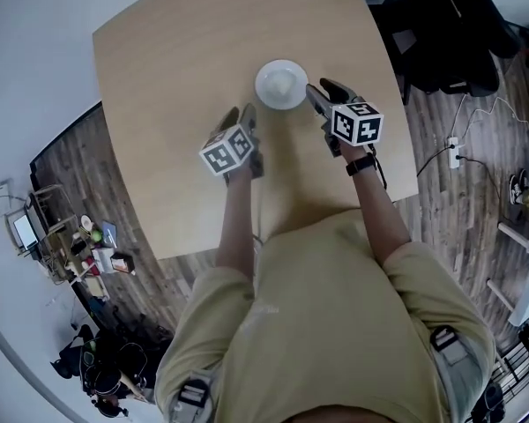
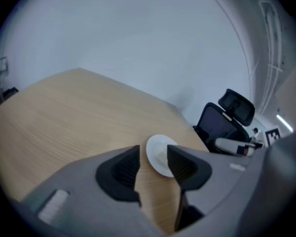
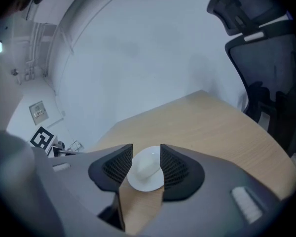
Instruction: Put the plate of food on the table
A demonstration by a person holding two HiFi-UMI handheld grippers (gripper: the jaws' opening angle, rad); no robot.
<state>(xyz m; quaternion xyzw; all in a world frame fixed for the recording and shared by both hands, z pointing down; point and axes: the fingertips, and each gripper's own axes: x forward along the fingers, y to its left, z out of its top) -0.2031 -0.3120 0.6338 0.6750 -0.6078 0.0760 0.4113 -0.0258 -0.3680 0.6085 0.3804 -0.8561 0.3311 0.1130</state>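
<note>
A white plate with a pale mound of food stands on the light wooden table, toward its far side. My left gripper sits just short of the plate's near-left rim, jaws open and empty. My right gripper is close beside the plate's right rim, also open and empty. In the left gripper view the plate lies beyond the gap of the left gripper. In the right gripper view the plate shows through the right gripper, with its pads apart from it.
A black office chair stands off the table's far right corner, also seen as the chair and the chair. A power strip and cables lie on the wood floor at the right. A cluttered cart stands at the left.
</note>
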